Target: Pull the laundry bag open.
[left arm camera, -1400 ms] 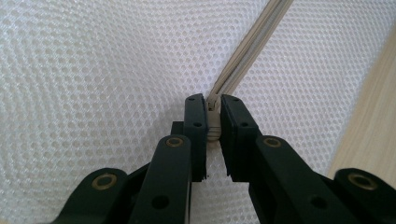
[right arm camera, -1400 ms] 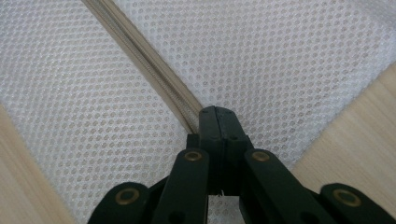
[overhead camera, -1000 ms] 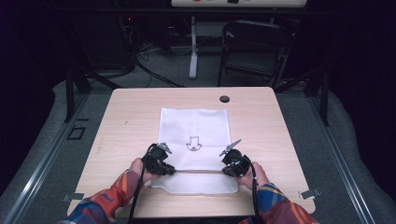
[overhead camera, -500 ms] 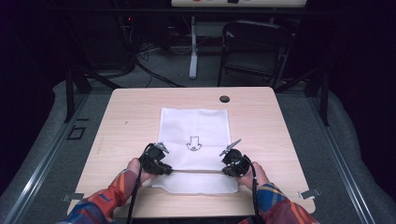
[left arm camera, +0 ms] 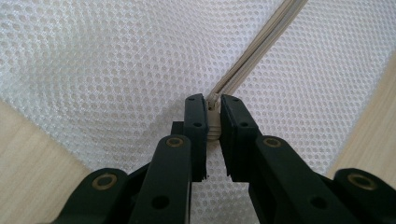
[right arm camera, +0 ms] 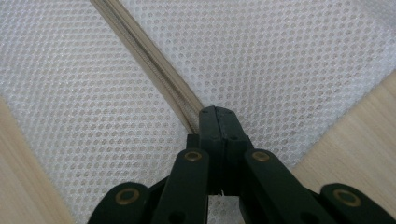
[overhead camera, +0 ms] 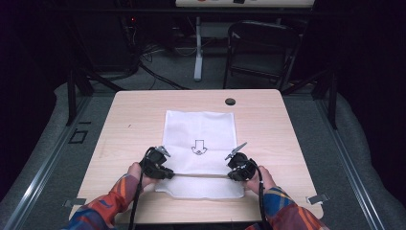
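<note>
Pinching zip [left arm camera: 243,70] of limp, light mesh bag [overhead camera: 199,132] with left gripper [left arm camera: 213,114]; right gripper [right arm camera: 217,121] clamping its far end.

Your left black two-fingered gripper [overhead camera: 165,170] low and level, fingers [left arm camera: 195,122] pinched nearly together, your right black gripper [overhead camera: 234,172] facing it, fingers [right arm camera: 210,122] fully closed, both patterned-sleeved forearms [overhead camera: 107,206] near-parallel.

The high view looks forward and down over the whole worktop [overhead camera: 268,110]. Both gripper views look closely along their claws; all three share the mesh bag [overhead camera: 198,129] [left arm camera: 116,70] [right arm camera: 280,60].
</note>
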